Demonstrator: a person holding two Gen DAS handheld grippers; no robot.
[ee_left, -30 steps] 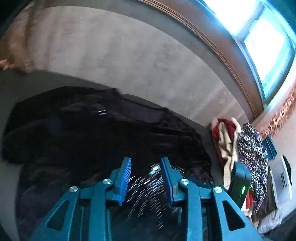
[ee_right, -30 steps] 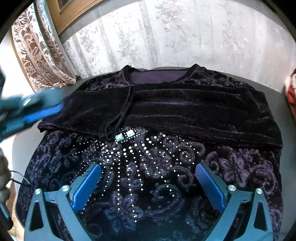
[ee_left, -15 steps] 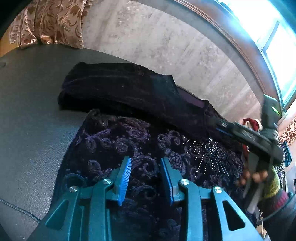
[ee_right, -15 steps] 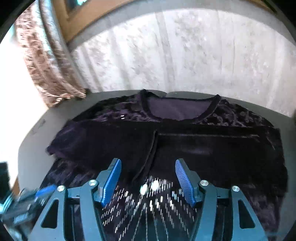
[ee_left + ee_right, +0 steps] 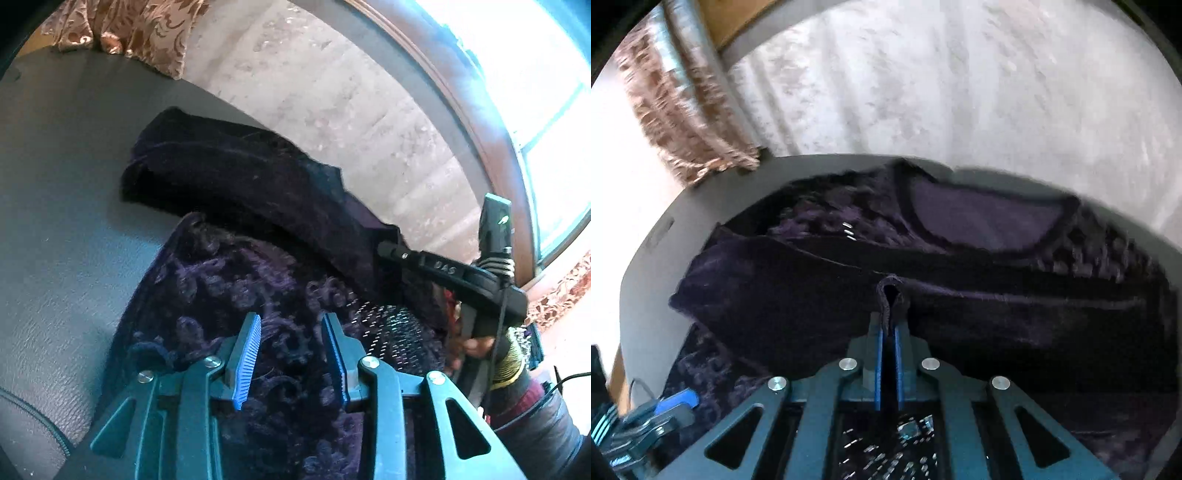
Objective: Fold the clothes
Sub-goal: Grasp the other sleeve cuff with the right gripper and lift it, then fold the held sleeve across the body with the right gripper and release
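The right gripper (image 5: 888, 328), wide open a second ago, is now clamped on the sleeve cuff (image 5: 891, 291) of the purple velvet dress (image 5: 258, 295) spread on the grey table (image 5: 66, 221); sleeve repositioning is likely. The left gripper (image 5: 291, 354) hovers parted, empty.

The right gripper (image 5: 888, 332), wide open a second ago, has now closed down on the sleeve cuff (image 5: 891, 291) of the purple velvet top (image 5: 997, 314), while the left gripper (image 5: 291, 350) has swung out over the top's left side, pads apart.
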